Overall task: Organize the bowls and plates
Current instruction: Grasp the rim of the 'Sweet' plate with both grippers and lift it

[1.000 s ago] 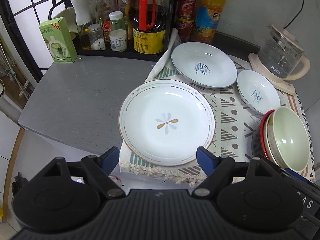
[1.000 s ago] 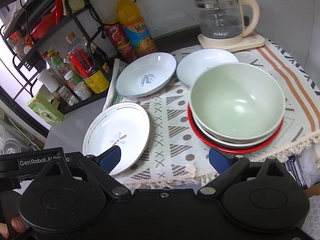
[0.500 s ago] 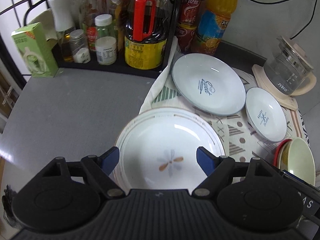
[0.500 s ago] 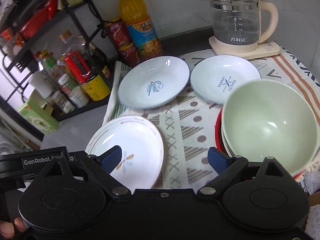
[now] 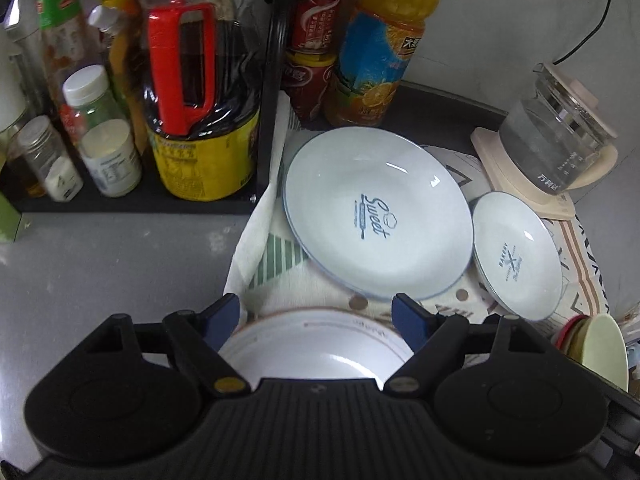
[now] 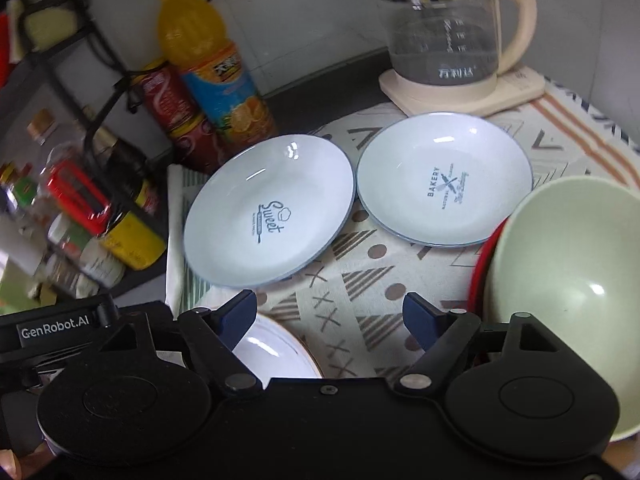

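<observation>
A large white plate marked "Sweet" (image 5: 376,212) lies on the patterned cloth; it also shows in the right wrist view (image 6: 268,216). A smaller "Bakery" plate (image 5: 516,256) lies to its right, also in the right wrist view (image 6: 444,180). A flower-patterned plate (image 5: 320,344) lies nearest, under my open, empty left gripper (image 5: 316,312); its edge shows in the right wrist view (image 6: 276,352). A pale green bowl (image 6: 568,292) sits stacked in other bowls over a red one, to the right of my open, empty right gripper (image 6: 330,308). That stack also shows in the left wrist view (image 5: 600,352).
A black rack with bottles and jars (image 5: 192,112) stands at the back left. An orange juice bottle (image 6: 212,64) and red cans (image 6: 172,112) stand behind the plates. A glass kettle (image 6: 448,28) stands at the back right. Grey counter (image 5: 100,272) lies left of the cloth.
Both grippers have moved forward and lower over the cloth. The flower plate has slid under the left gripper, and the "Sweet" and "Bakery" plates now look closer.
</observation>
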A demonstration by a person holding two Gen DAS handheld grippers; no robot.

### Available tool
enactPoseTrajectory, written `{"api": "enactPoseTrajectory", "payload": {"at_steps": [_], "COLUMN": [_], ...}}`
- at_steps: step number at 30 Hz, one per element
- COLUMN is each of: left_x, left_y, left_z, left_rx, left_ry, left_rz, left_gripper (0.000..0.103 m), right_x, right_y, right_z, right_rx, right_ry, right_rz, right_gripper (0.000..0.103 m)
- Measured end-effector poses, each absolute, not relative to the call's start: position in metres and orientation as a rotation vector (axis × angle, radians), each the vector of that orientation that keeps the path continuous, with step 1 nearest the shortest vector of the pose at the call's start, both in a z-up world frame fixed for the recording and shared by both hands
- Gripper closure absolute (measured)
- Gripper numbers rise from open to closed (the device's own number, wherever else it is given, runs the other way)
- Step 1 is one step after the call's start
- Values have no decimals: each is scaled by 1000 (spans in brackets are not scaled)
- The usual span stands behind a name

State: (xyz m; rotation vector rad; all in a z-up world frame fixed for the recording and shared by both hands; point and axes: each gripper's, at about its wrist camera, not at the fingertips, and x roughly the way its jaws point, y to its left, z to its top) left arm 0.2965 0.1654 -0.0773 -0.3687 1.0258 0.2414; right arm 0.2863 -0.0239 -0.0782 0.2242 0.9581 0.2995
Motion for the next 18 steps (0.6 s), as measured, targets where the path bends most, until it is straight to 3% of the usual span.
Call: {"api": "enactPoseTrajectory", "payload": {"at_steps": [11, 18], "left_x": [333, 346], "left_y": [184, 192], "left_z": [-92, -112], "left_rx": [-399, -435], "left_ry": [997, 1013], "left_rz": [163, 134], "left_gripper": [25, 42], "right_x": [312, 324], "right_y": [-17, -3], "right_z": [-74, -92], "right_rx": [269, 347], "right_ry": [860, 915], "right_rz": [178, 188], "right_gripper": [25, 45]}}
